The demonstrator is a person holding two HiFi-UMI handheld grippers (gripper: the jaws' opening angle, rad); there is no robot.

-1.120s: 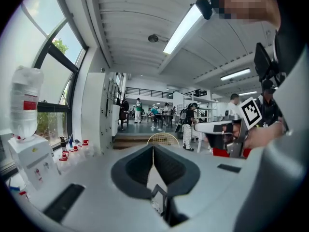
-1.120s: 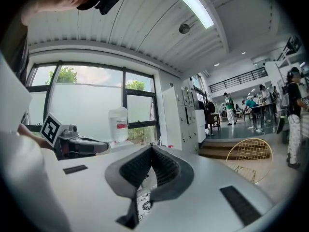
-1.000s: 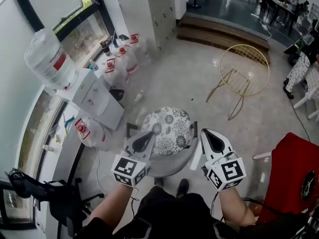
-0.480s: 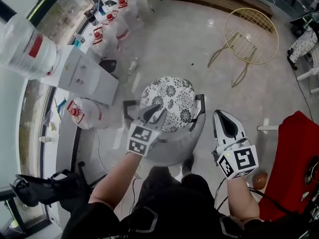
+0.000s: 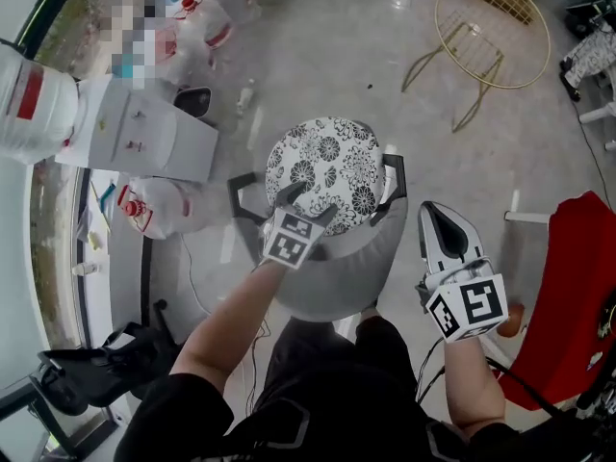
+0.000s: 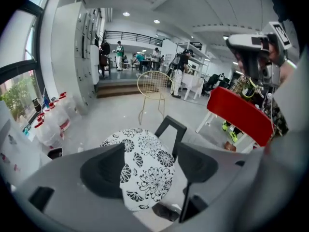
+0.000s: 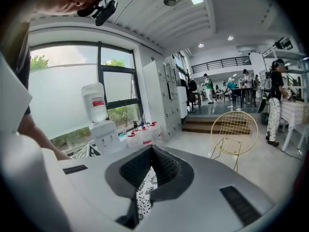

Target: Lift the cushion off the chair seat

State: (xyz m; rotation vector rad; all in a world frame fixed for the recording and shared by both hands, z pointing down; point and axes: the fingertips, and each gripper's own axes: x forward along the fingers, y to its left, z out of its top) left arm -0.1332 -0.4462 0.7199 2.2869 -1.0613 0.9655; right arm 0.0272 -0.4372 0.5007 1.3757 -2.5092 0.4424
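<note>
Cushion, round, white with a black floral print, lies flat on the seat of the grey chair, between the two black armrests; it has not been lifted. My left gripper is angled down over the cushion's near edge. Its jaws have just been opening and now stand wide apart. In the left gripper view the printed fabric fills the gap between them, but neither pad presses on it, so nothing is gripped on this side. I cannot tell whether the fingertips touch the fabric. My right gripper is held to the right of the chair, just outside the right armrest and clear of the cushion. Its jaws are closed tip to tip and hold nothing; in the right gripper view only a sliver of the floral print shows through the narrow slot behind the tips. Surroundings noted: a gold wire chair stands well apart on the pale glossy floor beyond the seat. A white water dispenser with a bottle on top stands at the left by the window, with spare water jugs on the floor beside it. A red chair stands at the right edge.
</note>
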